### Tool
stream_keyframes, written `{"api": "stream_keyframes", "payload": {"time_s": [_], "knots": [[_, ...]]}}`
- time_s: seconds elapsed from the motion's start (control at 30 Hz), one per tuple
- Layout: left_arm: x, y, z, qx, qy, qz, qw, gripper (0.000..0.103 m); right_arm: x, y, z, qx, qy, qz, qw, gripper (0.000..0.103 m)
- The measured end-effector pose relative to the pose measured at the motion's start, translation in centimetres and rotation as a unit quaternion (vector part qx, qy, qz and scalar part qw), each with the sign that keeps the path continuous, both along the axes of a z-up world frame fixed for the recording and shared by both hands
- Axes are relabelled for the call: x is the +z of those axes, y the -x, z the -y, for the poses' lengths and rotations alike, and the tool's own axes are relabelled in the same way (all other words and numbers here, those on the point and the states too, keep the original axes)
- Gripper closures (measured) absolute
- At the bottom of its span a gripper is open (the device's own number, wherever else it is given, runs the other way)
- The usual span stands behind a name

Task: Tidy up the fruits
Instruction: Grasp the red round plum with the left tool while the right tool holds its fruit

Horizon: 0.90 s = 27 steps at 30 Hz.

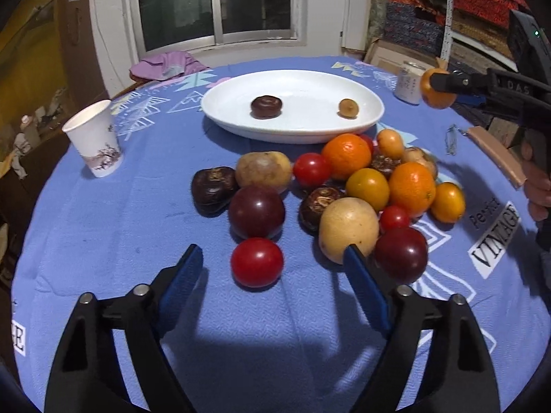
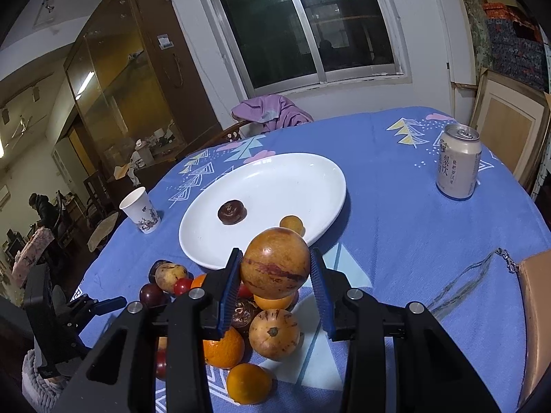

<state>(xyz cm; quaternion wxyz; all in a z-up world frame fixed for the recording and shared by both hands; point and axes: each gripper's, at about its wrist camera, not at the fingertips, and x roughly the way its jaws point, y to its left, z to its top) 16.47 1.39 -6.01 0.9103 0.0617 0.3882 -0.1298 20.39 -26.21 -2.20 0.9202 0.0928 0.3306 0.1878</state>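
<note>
Tablecloth (image 1: 103, 227) in blue is spread under everything; a white oval plate (image 2: 275, 175) sits mid-frame. Fruits (image 1: 344, 186) are piled at centre. An orange-brown fruit (image 2: 274, 263) is clamped by the right gripper (image 2: 275, 289); the left gripper (image 1: 272, 258) is spread wide, empty.

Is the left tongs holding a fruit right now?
No. The left tongs are open over the table, with a red tomato lying loose between the pads.
</note>
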Motion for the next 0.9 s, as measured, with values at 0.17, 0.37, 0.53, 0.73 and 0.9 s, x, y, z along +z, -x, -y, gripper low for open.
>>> {"api": "stream_keyframes", "payload": {"time_s": [0.17,0.37,0.53,0.73,0.9], "knots": [[-0.1,-0.6,-0.8,-0.014,0.041,-0.020,0.9989,0.036,0.1,0.0,0.1,0.001,-0.004,0.000,1.000,0.063],[0.2,-1.0,-2.7,0.001,0.085,-0.031,0.9959,0.045,0.1,0.1,0.2,0.002,-0.006,-0.001,1.000,0.063],[-0.7,-0.8,-1.0,-0.008,0.033,-0.030,0.9989,0.045,0.1,0.1,0.2,0.003,-0.005,-0.001,1.000,0.063],[-1.2,-1.1,-1.5,0.001,0.038,-0.047,0.9982,0.059,0.1,0.0,0.2,0.002,-0.002,-0.004,1.000,0.063],[-1.2,-1.4,-2.3,0.013,0.055,-0.052,0.9971,0.070,0.1,0.0,0.2,0.002,-0.003,-0.004,1.000,0.063]]}}
